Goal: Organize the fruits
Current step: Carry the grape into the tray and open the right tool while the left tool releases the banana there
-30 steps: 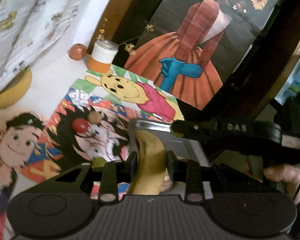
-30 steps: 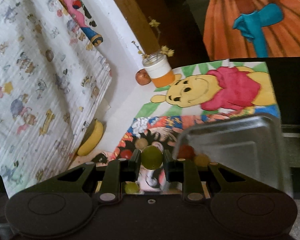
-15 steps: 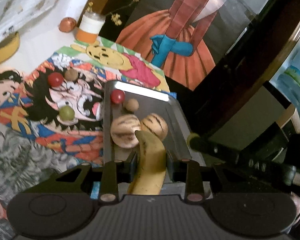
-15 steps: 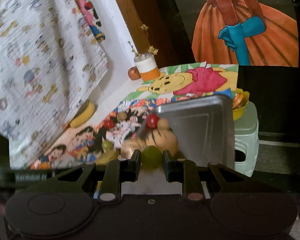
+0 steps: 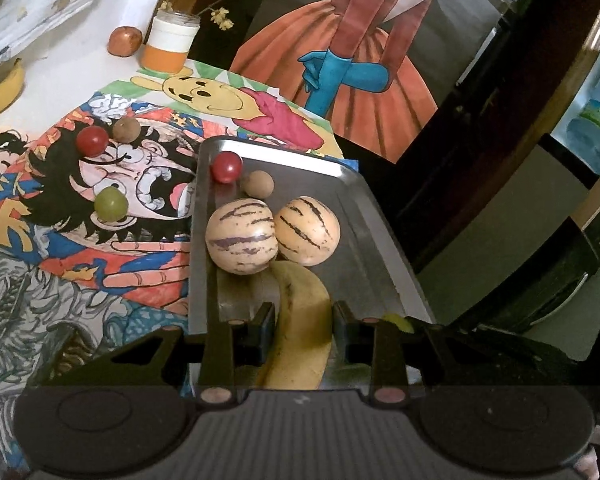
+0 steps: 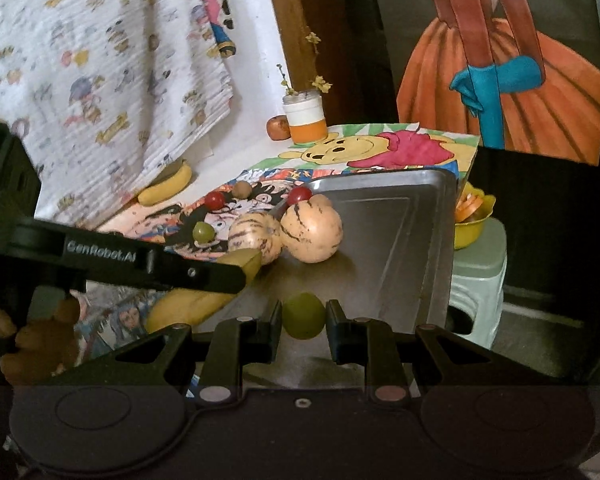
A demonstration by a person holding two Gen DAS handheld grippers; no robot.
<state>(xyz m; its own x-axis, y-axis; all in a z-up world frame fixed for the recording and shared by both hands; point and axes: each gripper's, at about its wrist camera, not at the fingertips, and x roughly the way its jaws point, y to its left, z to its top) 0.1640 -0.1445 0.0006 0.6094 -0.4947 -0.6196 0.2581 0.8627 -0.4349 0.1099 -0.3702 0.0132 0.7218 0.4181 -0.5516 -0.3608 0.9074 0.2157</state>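
My left gripper (image 5: 304, 316) is shut on a yellow banana (image 5: 300, 320), held over the near end of the metal tray (image 5: 380, 220). The tray holds two striped melons (image 5: 242, 236), a red cherry tomato (image 5: 226, 166) and a brown round fruit (image 5: 258, 184). My right gripper (image 6: 303, 316) is shut on a green grape (image 6: 303, 315) above the tray's (image 6: 400, 220) near part. On the cartoon mat lie a green grape (image 5: 110, 204), a red tomato (image 5: 92, 141) and a brown fruit (image 5: 126, 128).
A second banana (image 5: 0, 88) lies at the far left by the patterned cloth. An orange-and-white jar (image 5: 172, 42) and a reddish fruit (image 5: 125, 40) stand at the back. A green stool (image 6: 476, 272) with a yellow bowl (image 6: 472, 220) stands right of the table.
Both grippers pulled back from the mat toward the tray's near end, each still holding its fruit. The left gripper's banana now hangs lower over the tray.
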